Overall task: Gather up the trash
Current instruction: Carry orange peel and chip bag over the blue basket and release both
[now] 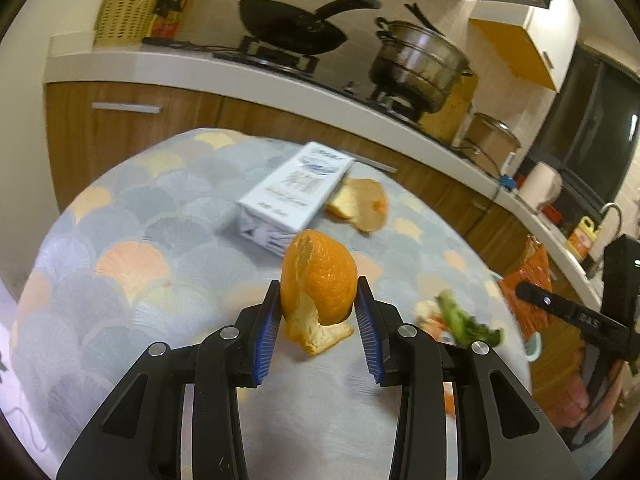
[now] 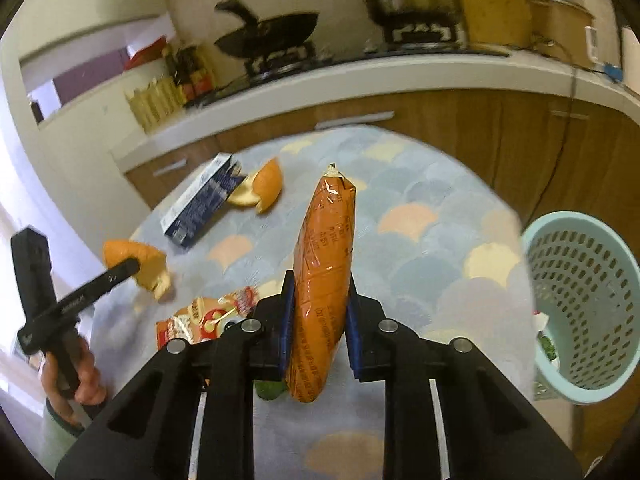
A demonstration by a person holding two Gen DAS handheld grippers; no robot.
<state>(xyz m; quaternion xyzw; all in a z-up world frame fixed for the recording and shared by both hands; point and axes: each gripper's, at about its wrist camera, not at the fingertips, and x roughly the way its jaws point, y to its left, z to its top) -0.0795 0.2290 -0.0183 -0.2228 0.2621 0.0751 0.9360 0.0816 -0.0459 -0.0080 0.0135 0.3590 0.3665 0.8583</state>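
Note:
My left gripper [image 1: 318,298] is shut on a curled piece of orange peel [image 1: 320,292], held above the patterned tablecloth [image 1: 140,240]. My right gripper [image 2: 318,284] is shut on a long orange plastic wrapper [image 2: 324,280] that stands up between the blue pads. In the right wrist view the left gripper [image 2: 136,268] shows at the left with its orange peel [image 2: 140,264], a hand beneath it. A white and blue carton [image 1: 292,196] lies on the table with a second orange peel [image 1: 362,204] beside it. A printed snack wrapper [image 2: 204,320] lies near my right fingers.
A pale blue perforated basket [image 2: 584,304] stands at the table's right edge. A green vegetable scrap [image 1: 466,320] lies right of the left gripper. Behind the table runs a kitchen counter [image 1: 200,68] with a black pan [image 1: 292,26] and a steel pot [image 1: 420,64] on the stove.

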